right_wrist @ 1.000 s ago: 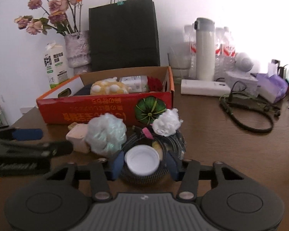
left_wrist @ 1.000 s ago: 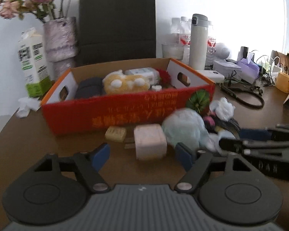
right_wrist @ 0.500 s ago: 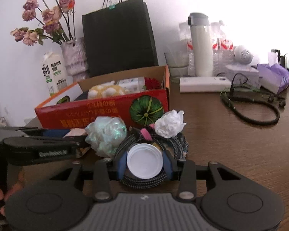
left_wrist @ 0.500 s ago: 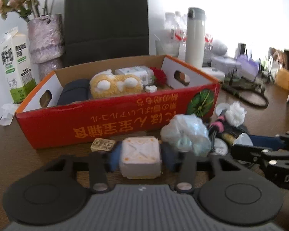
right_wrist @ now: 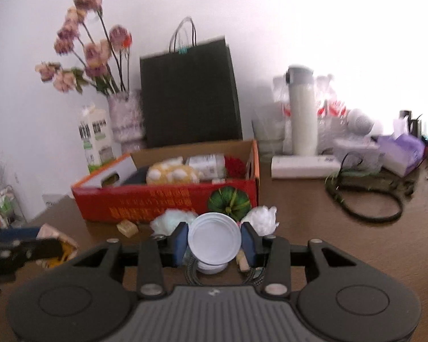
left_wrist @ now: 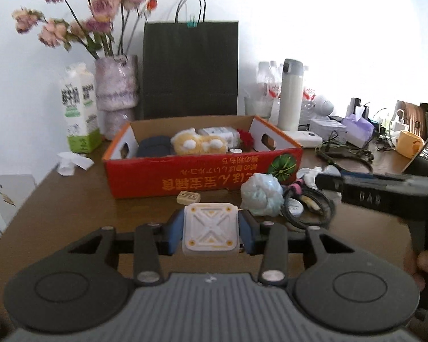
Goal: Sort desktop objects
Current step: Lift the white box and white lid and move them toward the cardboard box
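A: Left gripper (left_wrist: 211, 235)?
B: Clamped on the white square block (left_wrist: 211, 233), blue pads tight on both sides. A second ago wide open with the block still down on the desk; now squeezed shut and lifted clear.
A: Right gripper (right_wrist: 214, 242)?
B: Pinching the round white lid (right_wrist: 214, 238) by its edges, raised off the coiled cable (right_wrist: 222, 275).
A: So both picked up?
B: Looks so. Probably next stop, the red cardboard box (left_wrist: 202, 178) just ahead, already holding a yellow plush toy (left_wrist: 198, 144).
A: Anything left on the brown desk (left_wrist: 71, 199)?
B: A pale green puff (left_wrist: 261, 195) and a small tan eraser (left_wrist: 189, 197), near the box front.
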{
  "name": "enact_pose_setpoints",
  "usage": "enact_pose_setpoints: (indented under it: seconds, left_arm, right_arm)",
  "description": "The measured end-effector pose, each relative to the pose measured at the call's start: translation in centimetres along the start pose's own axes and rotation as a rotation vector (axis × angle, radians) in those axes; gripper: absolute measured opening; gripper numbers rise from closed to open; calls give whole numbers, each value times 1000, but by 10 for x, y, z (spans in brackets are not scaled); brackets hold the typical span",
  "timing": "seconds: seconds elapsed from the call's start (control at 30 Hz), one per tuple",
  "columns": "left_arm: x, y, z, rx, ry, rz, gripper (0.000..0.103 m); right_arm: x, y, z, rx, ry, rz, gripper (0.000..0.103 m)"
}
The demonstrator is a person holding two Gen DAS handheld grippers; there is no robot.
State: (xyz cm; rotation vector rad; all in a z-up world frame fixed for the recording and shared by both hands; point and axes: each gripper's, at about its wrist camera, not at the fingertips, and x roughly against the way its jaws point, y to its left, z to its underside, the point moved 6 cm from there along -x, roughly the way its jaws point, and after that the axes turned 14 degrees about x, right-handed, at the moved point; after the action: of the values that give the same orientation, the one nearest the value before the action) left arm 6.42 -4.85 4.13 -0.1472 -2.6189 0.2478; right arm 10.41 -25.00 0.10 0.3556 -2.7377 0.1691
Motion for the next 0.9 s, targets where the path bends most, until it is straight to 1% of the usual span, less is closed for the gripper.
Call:
enact_pose_setpoints:
  seconds: [0.07, 0.17, 0.27, 0.4, 0.57, 0.67, 0.77, 0.9]
  left_arm:
    - [20, -2, 4, -7, -8, -3, 42]
    - [39, -1, 15, 0, 4, -7, 42]
    - [52, 0, 28, 22, 21, -17, 42]
    - [70, 2, 43, 63, 49, -2, 42]
    - [92, -1, 52, 53, 31, 7, 42]
    - [104, -2, 56, 58, 25, 17, 42]
    - [111, -2, 60, 49, 25, 22, 42]
    - [119, 2, 68, 65, 26, 23, 42]
  right_arm:
    - [22, 9, -3, -17, -19, -37, 38]
    - [54, 27, 3, -21, -32, -83, 38]
    - [84, 45, 12, 4, -34, -100, 38]
    - [117, 57, 32, -27, -25, -126, 39]
    - [141, 70, 64, -50, 30, -138, 39]
    - [149, 77, 76, -52, 50, -143, 39]
    - [154, 80, 80, -43, 56, -138, 39]
    - [159, 85, 81, -9, 55, -135, 39]
